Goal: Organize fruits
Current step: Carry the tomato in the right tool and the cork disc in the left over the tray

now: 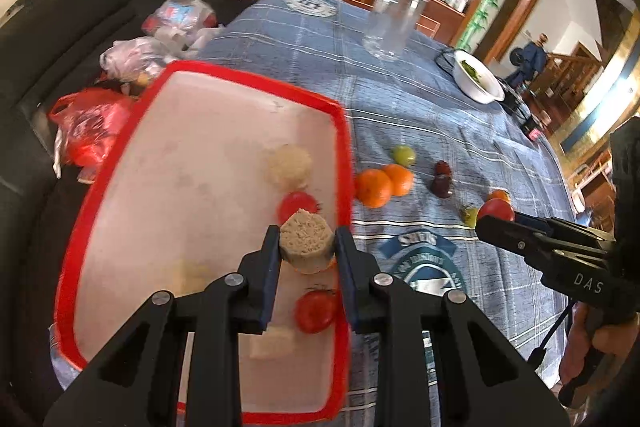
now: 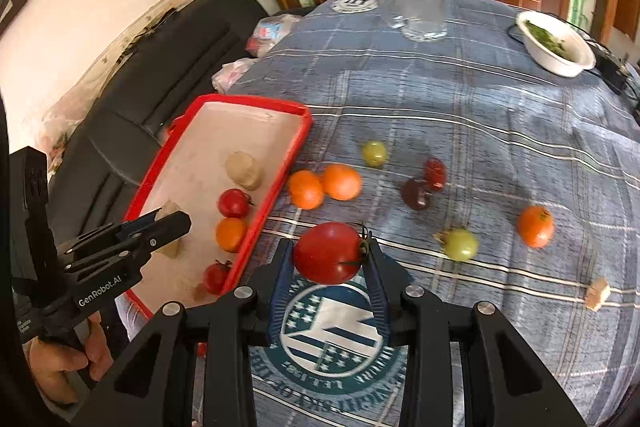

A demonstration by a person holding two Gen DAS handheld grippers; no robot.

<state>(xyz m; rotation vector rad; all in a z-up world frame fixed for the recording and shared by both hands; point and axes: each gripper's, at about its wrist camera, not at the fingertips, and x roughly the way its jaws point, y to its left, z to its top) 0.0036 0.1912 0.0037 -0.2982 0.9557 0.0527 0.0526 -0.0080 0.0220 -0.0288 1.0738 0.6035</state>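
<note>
Carrying now: right gripper (image 2: 329, 254) clamped on a red tomato (image 2: 327, 251) over the cloth, red-rimmed tray (image 2: 276, 187) lying just to its left w/ room at the near end, while left gripper (image 1: 307, 251) pinches a beige chunk (image 1: 306, 241) above that tray.

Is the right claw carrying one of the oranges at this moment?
No. The right claw is shut on a red tomato, while two oranges lie side by side on the blue cloth beside the red-rimmed tray.
</note>
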